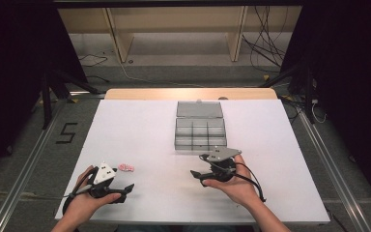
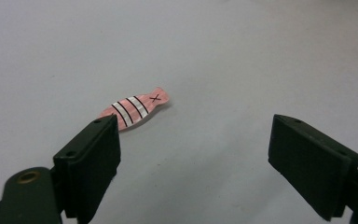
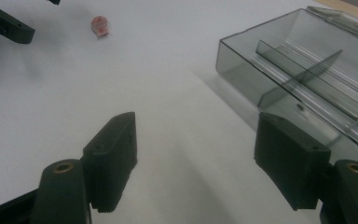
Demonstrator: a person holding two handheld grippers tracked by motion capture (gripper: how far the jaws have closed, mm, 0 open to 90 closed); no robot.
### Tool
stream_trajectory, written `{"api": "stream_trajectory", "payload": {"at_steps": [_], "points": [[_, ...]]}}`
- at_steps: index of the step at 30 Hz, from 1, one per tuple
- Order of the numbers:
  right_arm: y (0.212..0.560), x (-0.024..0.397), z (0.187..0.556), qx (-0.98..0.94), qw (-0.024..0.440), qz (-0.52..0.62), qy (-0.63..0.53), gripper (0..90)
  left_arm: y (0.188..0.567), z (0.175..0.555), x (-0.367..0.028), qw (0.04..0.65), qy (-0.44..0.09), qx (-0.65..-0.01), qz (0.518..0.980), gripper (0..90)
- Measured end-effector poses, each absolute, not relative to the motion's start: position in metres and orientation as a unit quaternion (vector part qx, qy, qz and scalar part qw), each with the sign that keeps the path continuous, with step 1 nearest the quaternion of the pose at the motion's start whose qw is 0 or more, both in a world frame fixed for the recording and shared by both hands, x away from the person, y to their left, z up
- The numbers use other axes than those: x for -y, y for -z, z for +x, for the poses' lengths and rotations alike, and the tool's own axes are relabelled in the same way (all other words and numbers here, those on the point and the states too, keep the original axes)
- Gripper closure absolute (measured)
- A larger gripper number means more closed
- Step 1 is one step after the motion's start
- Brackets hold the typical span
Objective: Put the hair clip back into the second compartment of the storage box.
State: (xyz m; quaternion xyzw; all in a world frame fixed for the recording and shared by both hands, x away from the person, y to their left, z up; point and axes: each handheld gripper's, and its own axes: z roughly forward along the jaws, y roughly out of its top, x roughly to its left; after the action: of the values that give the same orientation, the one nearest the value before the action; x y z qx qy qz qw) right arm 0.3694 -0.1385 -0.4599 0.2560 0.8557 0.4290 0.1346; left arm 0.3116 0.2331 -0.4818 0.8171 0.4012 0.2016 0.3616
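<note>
A small pink fish-shaped piece (image 1: 126, 167) with white and black stripes lies flat on the white table (image 1: 145, 130), near the front left. My left gripper (image 1: 124, 191) hovers just in front of it, open, with nothing between its fingers. In the left gripper view the fish (image 2: 135, 108) lies just past the left jaw of that gripper (image 2: 193, 140). My right gripper (image 1: 199, 165) stands open and holds nothing, just in front of a clear grey compartment box (image 1: 200, 145) whose lid (image 1: 199, 109) is folded back. The right gripper view shows this gripper (image 3: 196, 135), the box (image 3: 242, 56) at right and the fish (image 3: 99, 24) far off.
The box's compartments look empty. A wooden strip (image 1: 188, 93) runs along the table's far edge. Beyond it are a shelf frame (image 1: 174, 29) and floor cables (image 1: 265, 43). A "5" mark (image 1: 66, 133) is on the floor at left. A jaw of the left gripper (image 3: 4, 23) shows at top left.
</note>
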Motion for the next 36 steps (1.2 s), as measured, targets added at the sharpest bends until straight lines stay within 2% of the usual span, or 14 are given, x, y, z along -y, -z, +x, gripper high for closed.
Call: {"api": "stream_trajectory", "payload": {"at_steps": [17,36], "points": [[0.473,0.058,0.386,-0.878,0.112,0.213,-0.415,32.4,0.483,0.312,-0.233,0.36,-0.198,-0.399,0.82,16.7],[0.471,-0.016,0.408,-0.888,0.095,0.184,-0.412,33.0,0.484,0.312,-0.233,0.36,-0.197,-0.397,0.821,16.7]]}}
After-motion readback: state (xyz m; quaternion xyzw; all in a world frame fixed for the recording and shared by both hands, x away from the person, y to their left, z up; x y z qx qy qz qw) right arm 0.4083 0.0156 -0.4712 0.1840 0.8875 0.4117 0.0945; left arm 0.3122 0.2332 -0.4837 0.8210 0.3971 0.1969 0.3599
